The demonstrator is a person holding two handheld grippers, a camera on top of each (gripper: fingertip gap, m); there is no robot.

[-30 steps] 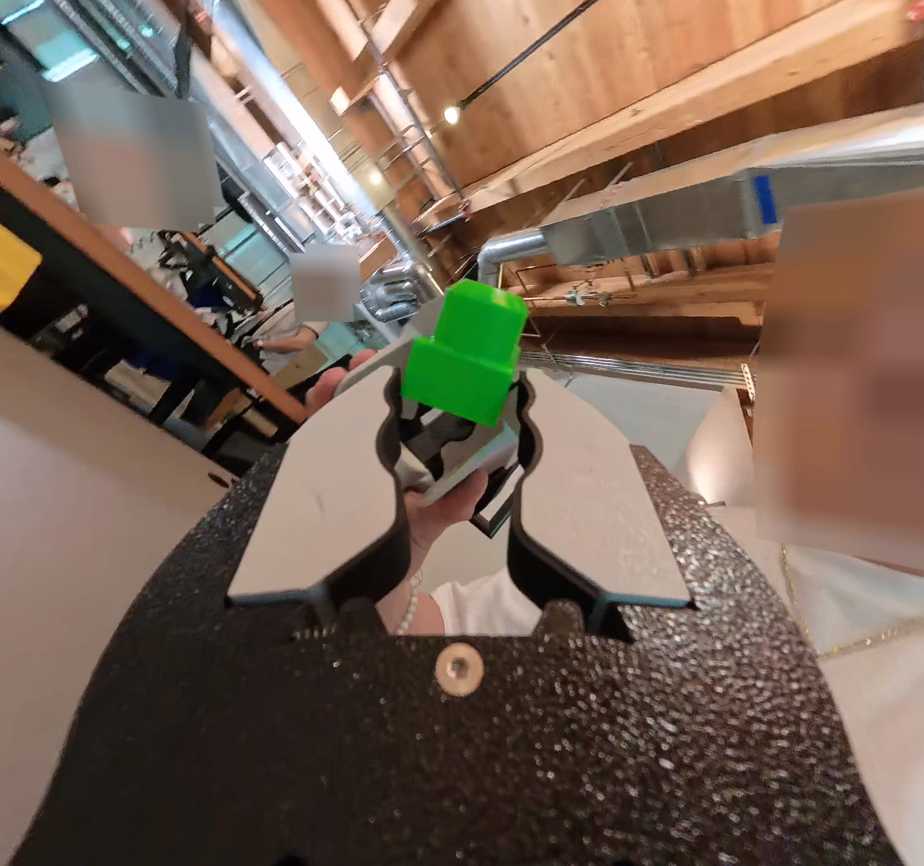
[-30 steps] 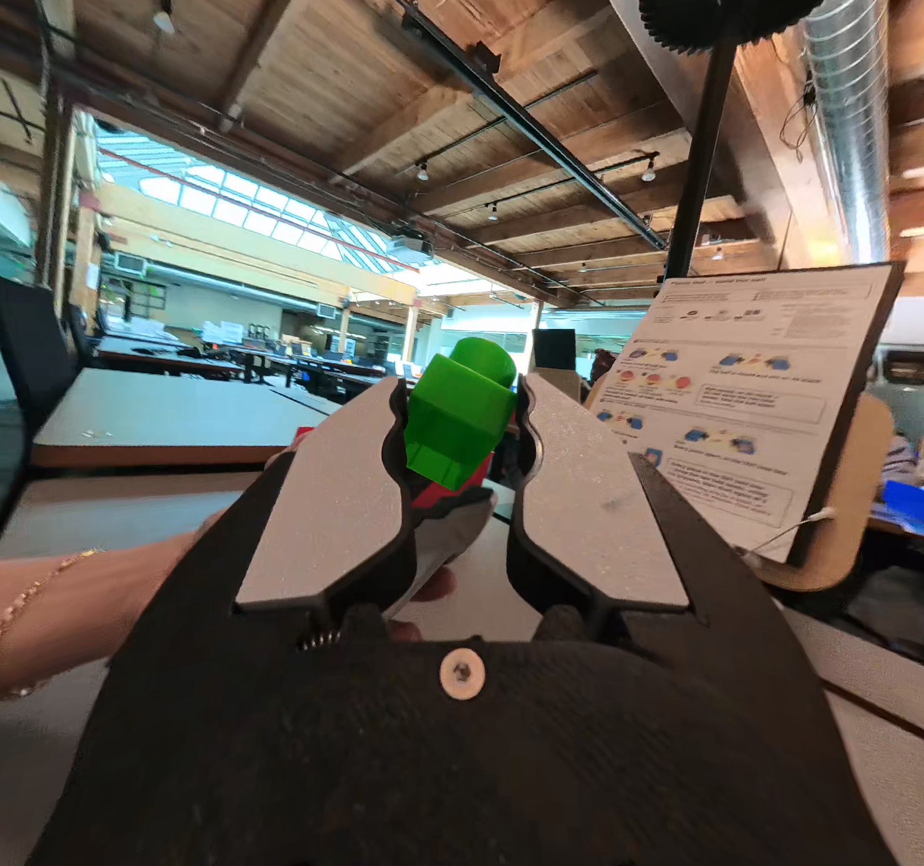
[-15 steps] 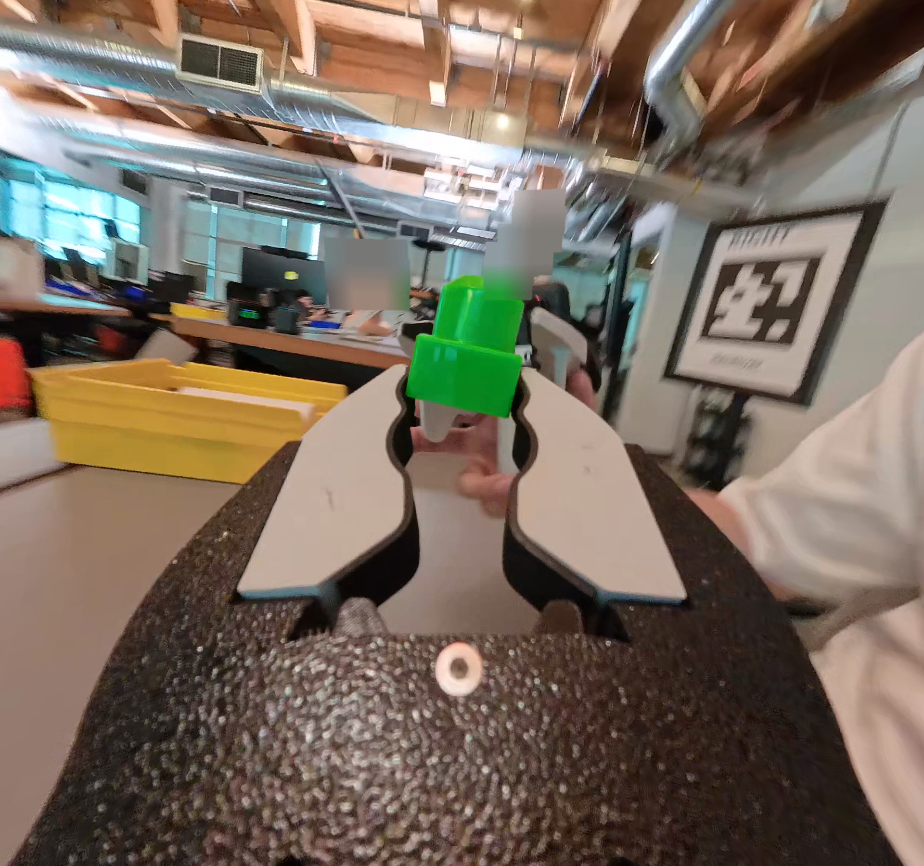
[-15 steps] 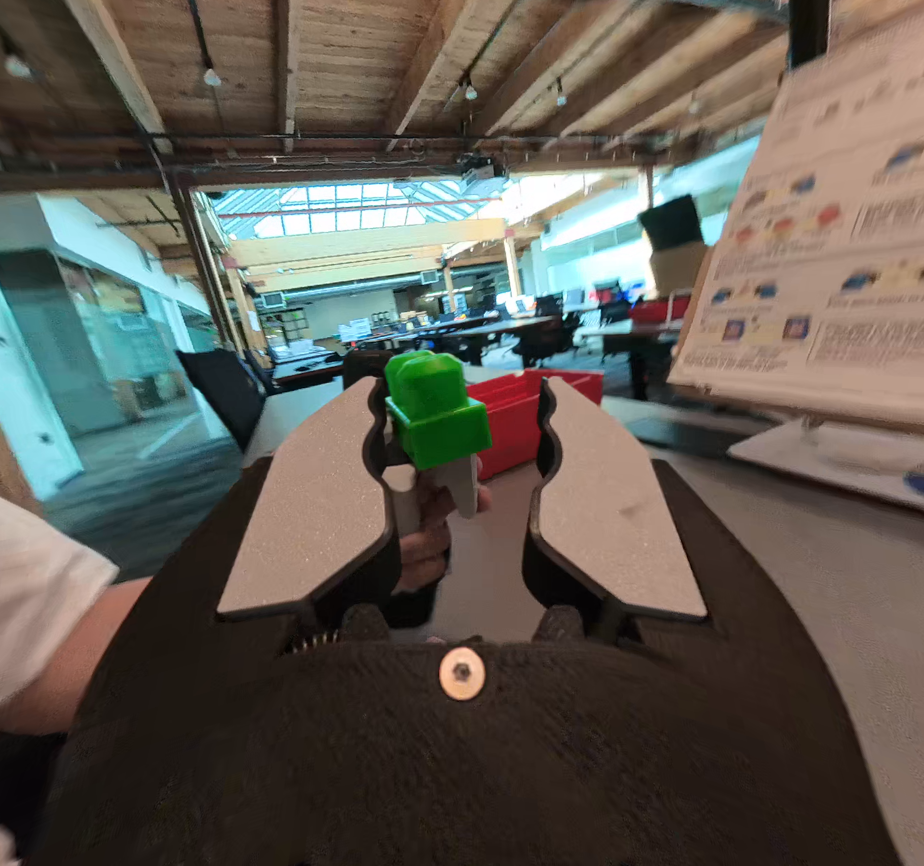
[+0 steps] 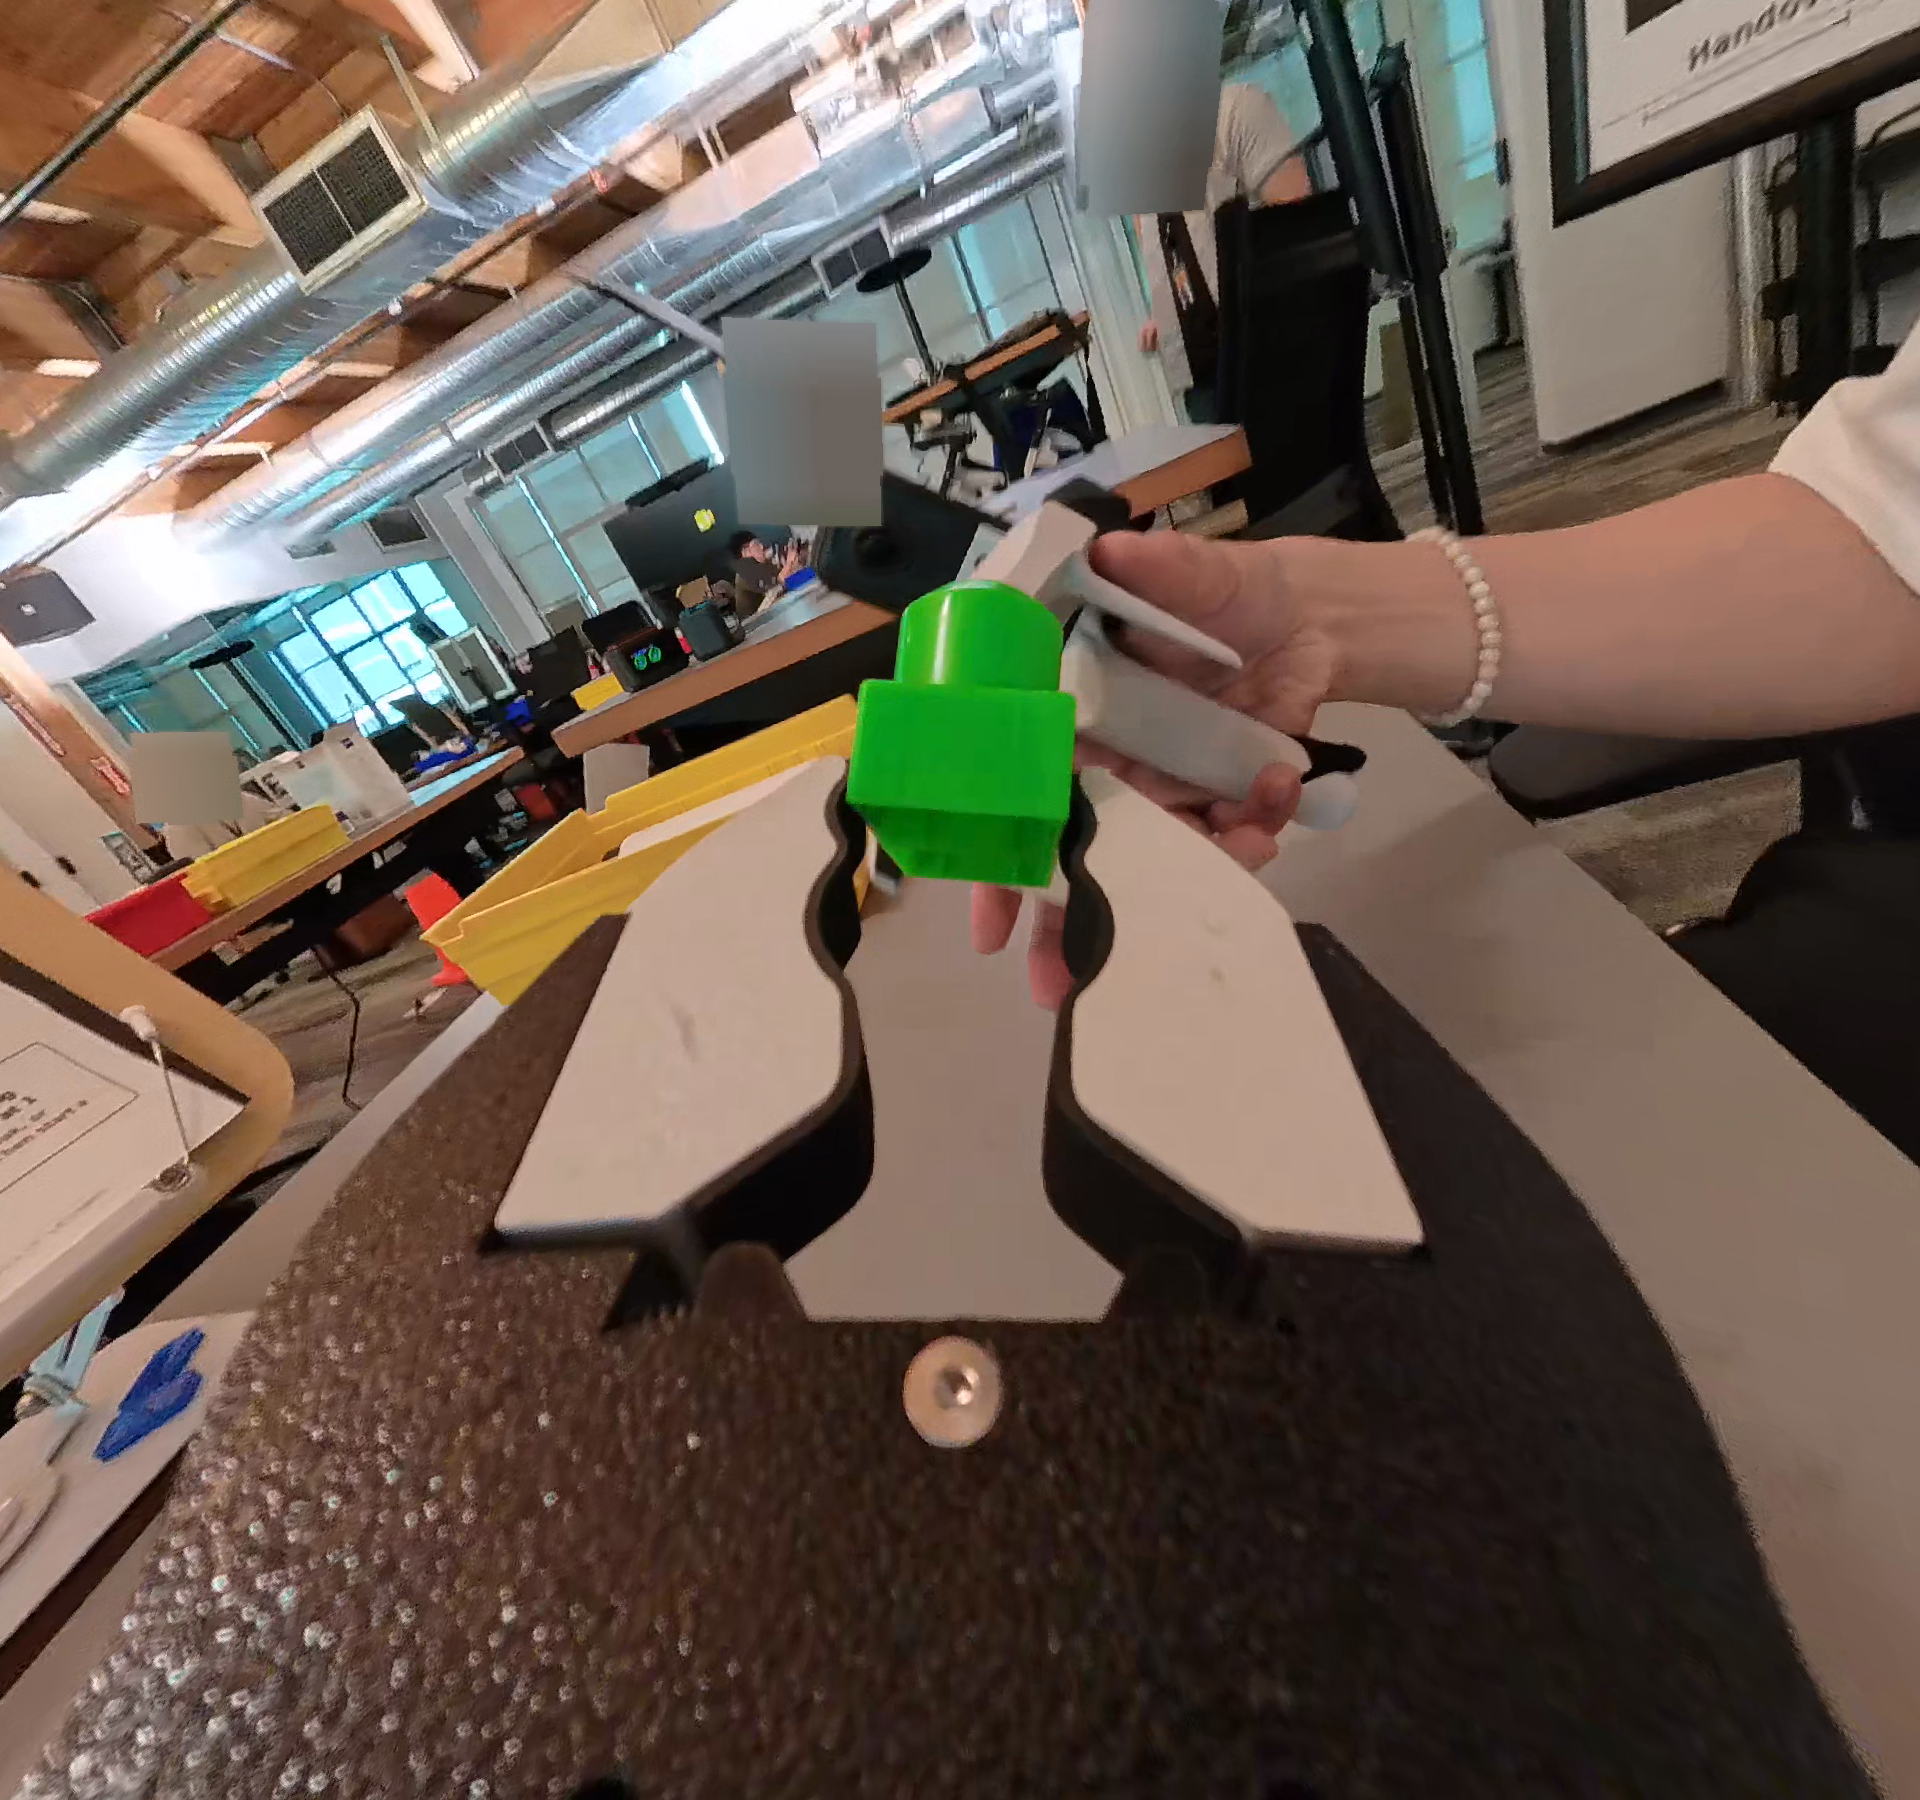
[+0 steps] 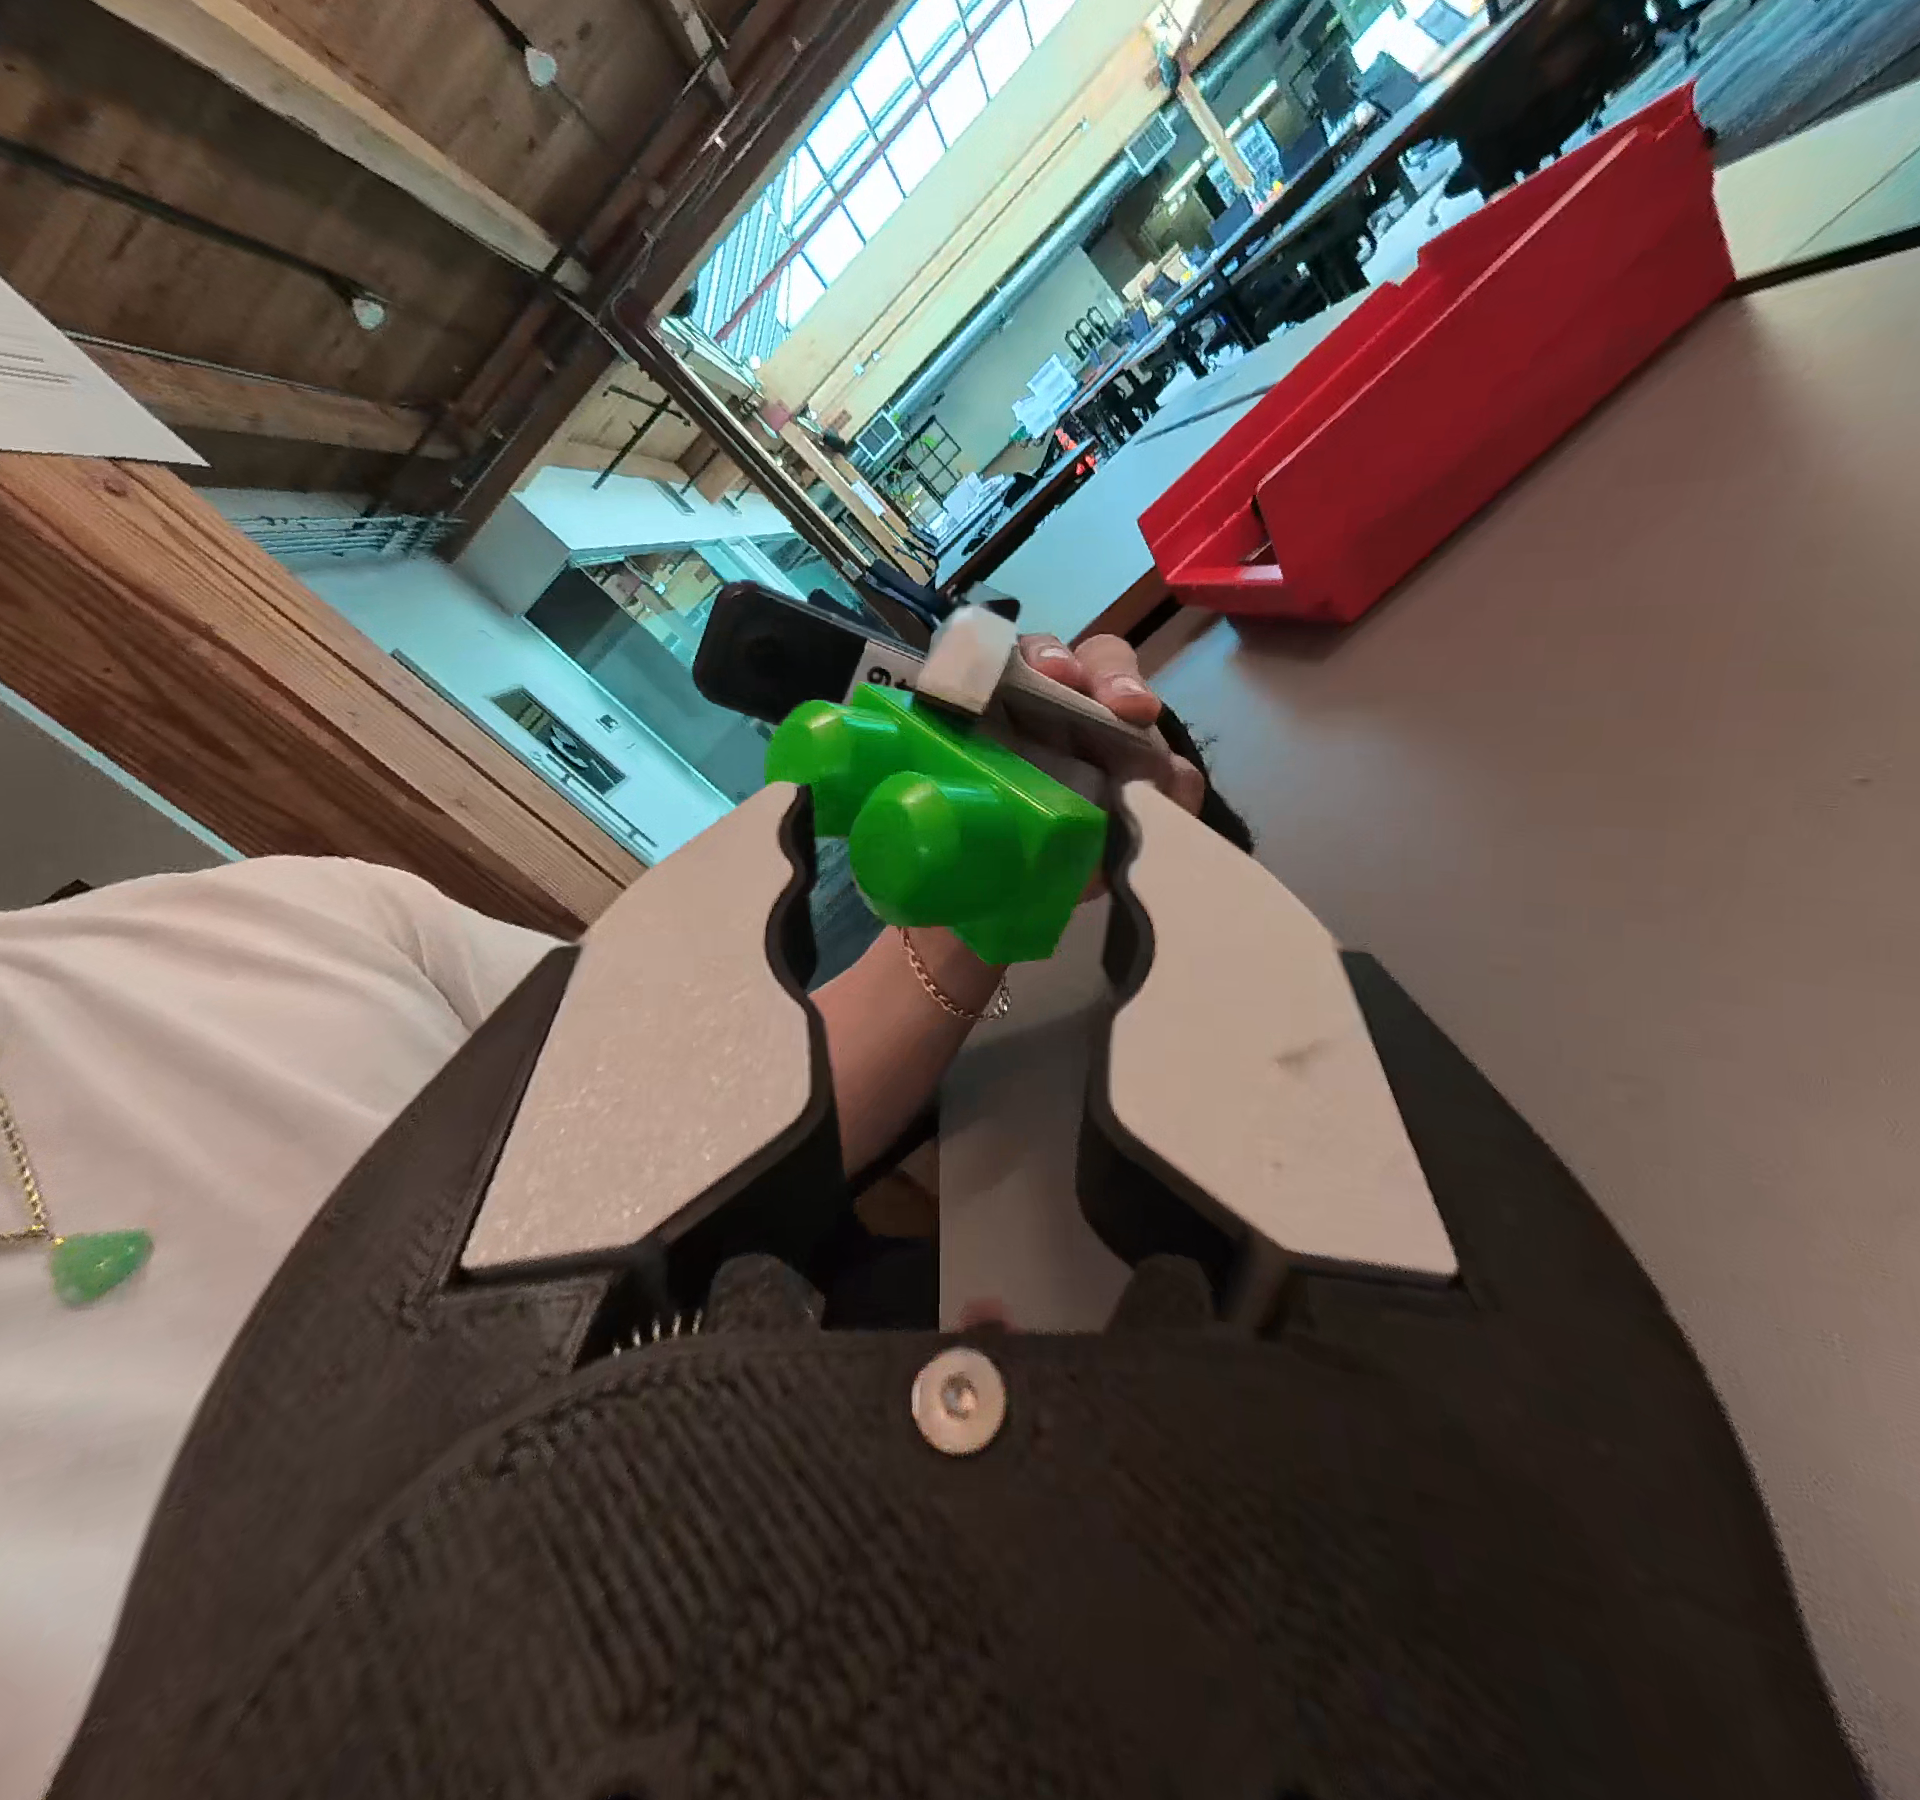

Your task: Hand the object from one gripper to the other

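One green block, a square base with a rounded cap, sits between the tips of my left gripper, pinched at the base by both fingers. My right gripper shows the same block between its tips, turned on its side; its fingers stand a little wider than the block, which appears to touch only the right one, so I read it as not clamped. One hand with a bead bracelet holds the other tool just beyond the block in the left wrist view. Two yellow bins and one red bin rest on tables. One grey tabletop lies below.
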